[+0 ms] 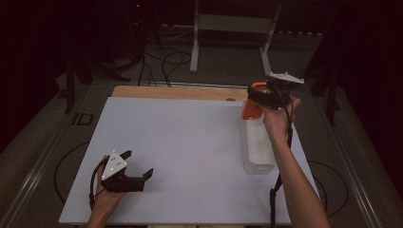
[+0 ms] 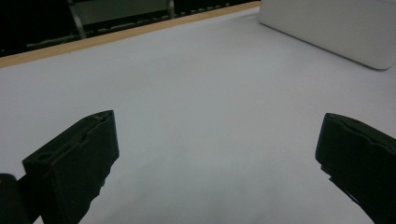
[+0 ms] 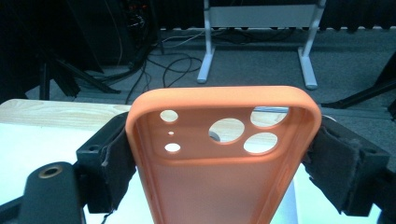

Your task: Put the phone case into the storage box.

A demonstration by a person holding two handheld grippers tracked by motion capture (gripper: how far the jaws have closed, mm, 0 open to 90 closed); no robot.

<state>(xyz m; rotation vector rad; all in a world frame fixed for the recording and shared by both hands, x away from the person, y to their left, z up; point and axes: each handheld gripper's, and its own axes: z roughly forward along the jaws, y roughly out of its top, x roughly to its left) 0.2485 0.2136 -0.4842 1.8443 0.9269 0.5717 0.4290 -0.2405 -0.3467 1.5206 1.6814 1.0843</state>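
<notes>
Right gripper view looks straight along the soft orange silicone phone case with its cut-out camera holes, which is pinched across its width between the two padded black jaws of the right claw, its open inner face up. In the high view the same orange case hangs from the right claw over the far end of the long white rectangular plastic bin, lifted above the bin's rim and not resting on it. The bin stands on the white tabletop, lengthwise away from the person. The left claw lies low on the tabletop well to the left of the bin and nearer the person, its jaws spread wide with nothing between them; in the left gripper view a corner of the bin shows far ahead. The risk I see is in the grip: the case is flexible and held only by its side walls, so a hard squeeze could buckle it and let it spring out, while a loose one could let it slide. A release made off-centre could land it on the rim and tip it onto the tabletop beside the bin.
</notes>
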